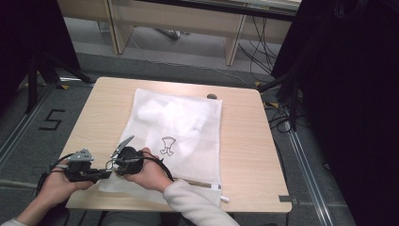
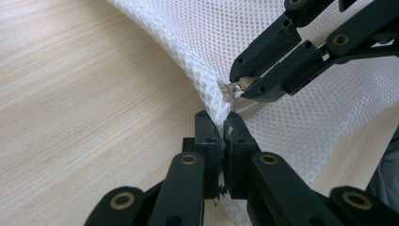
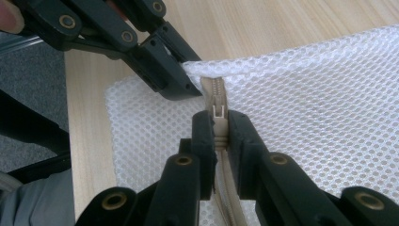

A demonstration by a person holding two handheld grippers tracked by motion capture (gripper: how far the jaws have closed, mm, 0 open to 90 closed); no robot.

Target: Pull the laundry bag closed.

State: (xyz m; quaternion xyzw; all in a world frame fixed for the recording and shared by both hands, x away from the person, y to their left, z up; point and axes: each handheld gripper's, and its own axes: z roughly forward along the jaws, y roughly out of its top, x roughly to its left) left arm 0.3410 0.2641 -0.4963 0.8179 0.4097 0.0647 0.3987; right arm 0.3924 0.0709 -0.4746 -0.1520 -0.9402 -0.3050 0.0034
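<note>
The wooden surface [image 1: 244, 141] carries a white mesh bag [image 1: 188, 127] lying flat, bare wood open to its left and right, its near edge close to the surface's front edge. At the bag's near-left corner, the left tool [image 2: 222, 127] is pinched on the mesh edge. Just beside it, the right tool [image 3: 220, 123] is pressed onto the beige zipper [image 3: 217, 101].

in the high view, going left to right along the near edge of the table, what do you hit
left gripper → right gripper → drawing printed on the mesh bag → white zipper end at the mesh bag's near right corner → bare table
</note>
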